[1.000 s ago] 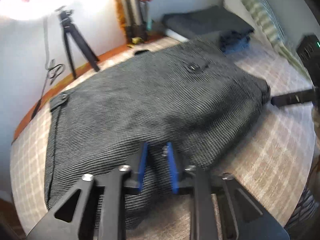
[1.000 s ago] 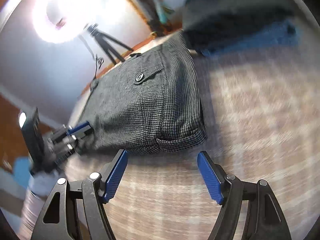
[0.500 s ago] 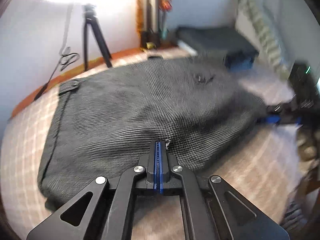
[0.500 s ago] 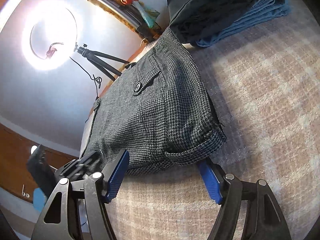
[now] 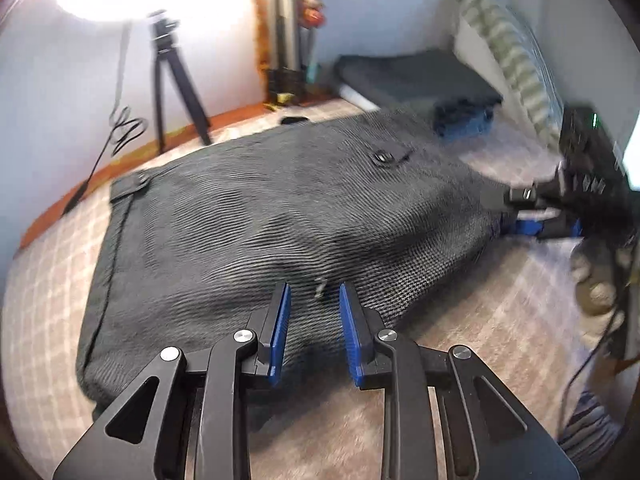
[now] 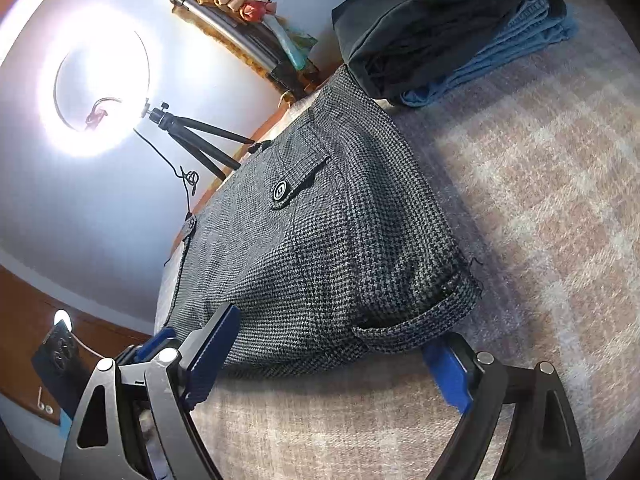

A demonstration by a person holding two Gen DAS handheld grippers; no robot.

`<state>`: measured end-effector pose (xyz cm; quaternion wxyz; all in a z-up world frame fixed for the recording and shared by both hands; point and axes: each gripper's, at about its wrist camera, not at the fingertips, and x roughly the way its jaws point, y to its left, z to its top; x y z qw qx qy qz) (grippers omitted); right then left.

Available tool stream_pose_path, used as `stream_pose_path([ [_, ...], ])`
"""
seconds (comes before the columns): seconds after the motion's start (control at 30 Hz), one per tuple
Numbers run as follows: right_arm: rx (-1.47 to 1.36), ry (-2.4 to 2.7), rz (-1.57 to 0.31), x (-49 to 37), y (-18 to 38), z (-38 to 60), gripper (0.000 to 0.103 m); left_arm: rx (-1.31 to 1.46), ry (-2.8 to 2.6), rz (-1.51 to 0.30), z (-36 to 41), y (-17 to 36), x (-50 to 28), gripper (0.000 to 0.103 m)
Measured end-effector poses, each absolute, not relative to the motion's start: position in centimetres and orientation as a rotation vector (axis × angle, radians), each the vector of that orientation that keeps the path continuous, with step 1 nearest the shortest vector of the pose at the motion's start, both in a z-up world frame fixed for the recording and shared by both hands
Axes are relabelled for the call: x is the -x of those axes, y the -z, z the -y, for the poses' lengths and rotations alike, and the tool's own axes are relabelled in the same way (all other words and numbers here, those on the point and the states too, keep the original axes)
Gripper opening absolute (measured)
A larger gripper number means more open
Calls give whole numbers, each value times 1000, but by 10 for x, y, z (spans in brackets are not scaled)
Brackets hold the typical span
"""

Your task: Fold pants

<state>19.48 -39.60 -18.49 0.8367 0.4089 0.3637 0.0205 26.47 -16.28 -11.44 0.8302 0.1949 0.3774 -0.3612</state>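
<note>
Grey houndstooth pants (image 5: 256,236) lie folded into a flat rectangle on a beige checked bedspread (image 5: 500,320), a buttoned back pocket (image 6: 280,192) facing up. My left gripper (image 5: 312,320) is open a little, its blue pads over the near folded edge with cloth between them. My right gripper (image 6: 328,356) is open wide, its jaws either side of the folded end of the pants (image 6: 340,272); it also shows at the right in the left wrist view (image 5: 536,216).
A stack of folded dark and blue clothes (image 6: 452,28) lies beyond the pants. A striped pillow (image 5: 508,60) leans against the wall. A ring light on a tripod (image 5: 172,80) stands past the bed's far edge.
My left gripper, shut half a second ago, has opened over the pants' near edge. My right gripper has moved in so the folded end lies between its open jaws.
</note>
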Motion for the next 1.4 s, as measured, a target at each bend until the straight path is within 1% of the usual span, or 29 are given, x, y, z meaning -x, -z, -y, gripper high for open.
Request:
stream_pose_path([
  [0.2, -841, -58, -788, -196, 185, 397, 87, -472, 729, -809, 178, 135, -273, 23],
  [0.27, -824, -63, -791, -192, 185, 399, 87, -502, 716, -789, 183, 137, -273, 18],
  [0.3, -814, -64, -794, -193, 185, 398, 87, -517, 711, -781, 185, 139, -272, 9],
  [0.33, -811, -64, -794, -193, 185, 397, 87, -533, 708, -777, 187, 142, -272, 3],
  [0.4, -814, -64, -793, -193, 185, 398, 86, -556, 708, -770, 189, 148, -270, 0],
  [0.47, -815, -61, -792, -193, 185, 399, 82, -536, 714, -762, 187, 145, -264, 0],
  [0.57, -808, -57, -799, -194, 185, 401, 79, -386, 755, -784, 166, 123, -257, 0],
  [0.73, -817, -71, -801, -192, 186, 405, 78, -326, 782, -777, 123, 84, -223, 0],
  [0.8, -828, -74, -795, -191, 187, 407, 78, -292, 839, -815, 101, 71, -208, 0],
  [0.83, -834, -75, -791, -190, 187, 408, 79, -282, 876, -856, 91, 69, -203, 4],
  [0.87, -836, -79, -785, -189, 188, 408, 80, -282, 901, -907, 85, 70, -200, 12],
  [0.9, -836, -83, -780, -188, 188, 408, 80, -291, 912, -959, 78, 73, -198, 42],
  [0.93, -831, -83, -779, -188, 188, 407, 81, -314, 876, -960, 69, 74, -192, 59],
  [1.0, -818, -80, -782, -188, 188, 406, 81, -347, 826, -946, 58, 75, -185, 59],
  [1.03, -815, -79, -784, -188, 187, 405, 81, -348, 809, -956, 53, 76, -182, 62],
  [1.07, -814, -78, -786, -188, 187, 404, 81, -350, 778, -957, 48, 78, -181, 63],
  [1.2, -811, -71, -792, -189, 185, 401, 81, -397, 739, -909, 44, 82, -176, 64],
  [1.27, -813, -67, -792, -190, 185, 401, 81, -474, 709, -851, 50, 84, -177, 56],
  [1.3, -814, -63, -792, -190, 184, 400, 81, -532, 701, -850, 54, 89, -179, 47],
  [1.33, -816, -60, -792, -190, 184, 400, 81, -508, 756, -871, 55, 91, -186, 48],
  [1.37, -819, -57, -793, -190, 184, 400, 81, -456, 779, -895, 51, 93, -192, 54],
  [1.4, -822, -56, -795, -191, 183, 400, 81, -445, 762, -932, 52, 100, -199, 54],
])
